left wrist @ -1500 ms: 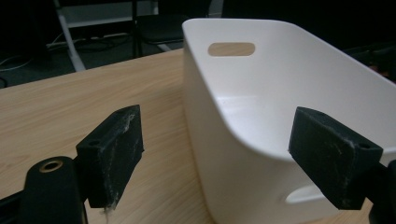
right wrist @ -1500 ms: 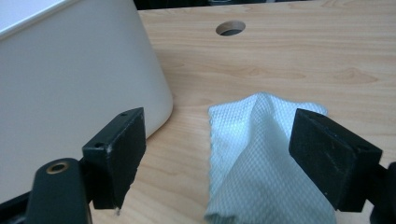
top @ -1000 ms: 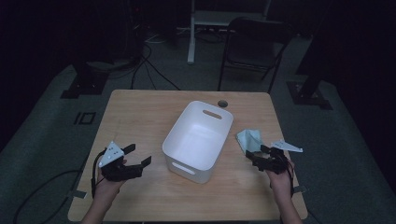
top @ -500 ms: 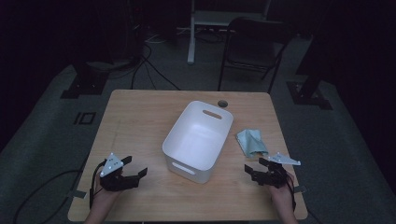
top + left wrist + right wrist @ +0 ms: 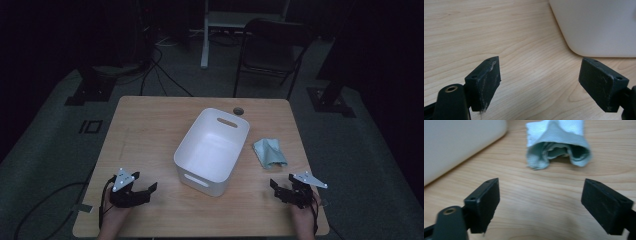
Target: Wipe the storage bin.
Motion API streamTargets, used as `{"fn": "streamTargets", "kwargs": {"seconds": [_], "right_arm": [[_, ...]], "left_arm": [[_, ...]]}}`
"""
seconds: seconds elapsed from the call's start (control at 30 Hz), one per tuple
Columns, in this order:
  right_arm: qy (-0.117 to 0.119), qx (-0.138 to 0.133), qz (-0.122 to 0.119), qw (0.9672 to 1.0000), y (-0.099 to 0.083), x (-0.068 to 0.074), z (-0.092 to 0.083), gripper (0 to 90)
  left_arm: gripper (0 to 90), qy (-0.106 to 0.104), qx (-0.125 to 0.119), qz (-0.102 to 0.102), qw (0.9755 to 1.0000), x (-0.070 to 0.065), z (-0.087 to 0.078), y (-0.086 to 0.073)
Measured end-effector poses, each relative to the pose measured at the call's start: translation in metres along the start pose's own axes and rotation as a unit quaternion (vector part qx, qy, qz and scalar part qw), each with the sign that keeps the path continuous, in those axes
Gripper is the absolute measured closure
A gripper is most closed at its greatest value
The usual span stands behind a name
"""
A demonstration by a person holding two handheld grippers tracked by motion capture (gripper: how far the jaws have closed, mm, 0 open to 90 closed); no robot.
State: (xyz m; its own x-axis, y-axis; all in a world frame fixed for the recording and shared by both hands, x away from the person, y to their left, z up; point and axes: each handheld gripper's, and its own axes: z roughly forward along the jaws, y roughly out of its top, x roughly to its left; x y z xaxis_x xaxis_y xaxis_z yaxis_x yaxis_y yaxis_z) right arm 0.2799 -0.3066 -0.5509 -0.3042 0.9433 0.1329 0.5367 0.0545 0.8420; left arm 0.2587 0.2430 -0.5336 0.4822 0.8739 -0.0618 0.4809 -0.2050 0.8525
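A white plastic bin (image 5: pixel 212 150) with handle slots stands empty in the middle of the wooden table (image 5: pixel 150 130). A crumpled pale teal cloth (image 5: pixel 270 152) lies on the table just right of it. My left gripper (image 5: pixel 145 192) rests low near the front left, open, pointing at the bin's near corner (image 5: pixel 599 25). Its jaws (image 5: pixel 540 72) hold nothing. My right gripper (image 5: pixel 276 191) sits near the front right, a little short of the cloth (image 5: pixel 559 145). It is open (image 5: pixel 540 192); its jaws have just been opening and only bare wood lies between them.
A small round hole (image 5: pixel 238 110) sits at the table's far edge behind the bin. Beyond the table stand a dark folding chair (image 5: pixel 270 50) and stand bases, with cables on the floor. Both hands are close to the table's near edge.
Both hands have drawn back toward the near edge and sunk lower. The right gripper has left the cloth, which now lies by itself beside the bin.
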Motion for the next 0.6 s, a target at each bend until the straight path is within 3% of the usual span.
{"fn": "streamTargets", "kwargs": {"seconds": [0.13,0.2,0.33,0.6], "right_arm": [[-0.014,-0.005,0.007,0.9999,-0.0013,-0.0037,0.0006,14.3],[-0.022,-0.005,0.008,0.9997,-0.0024,-0.0059,0.0018,14.3],[-0.026,0.002,0.010,0.9996,-0.0035,-0.0068,0.0043,14.4],[-0.028,0.001,0.010,0.9995,-0.0030,-0.0070,0.0051,14.4]], "left_arm": [[17.7,0.009,0.000,-0.012,0.9999,0.0021,0.0008,-0.0024],[17.7,0.024,-0.004,-0.027,0.9993,0.0049,0.0013,-0.0044],[17.7,0.023,0.001,-0.045,0.9987,0.0089,0.0045,-0.0066],[17.7,0.024,0.019,-0.040,0.9987,0.0067,0.0097,-0.0080]]}}
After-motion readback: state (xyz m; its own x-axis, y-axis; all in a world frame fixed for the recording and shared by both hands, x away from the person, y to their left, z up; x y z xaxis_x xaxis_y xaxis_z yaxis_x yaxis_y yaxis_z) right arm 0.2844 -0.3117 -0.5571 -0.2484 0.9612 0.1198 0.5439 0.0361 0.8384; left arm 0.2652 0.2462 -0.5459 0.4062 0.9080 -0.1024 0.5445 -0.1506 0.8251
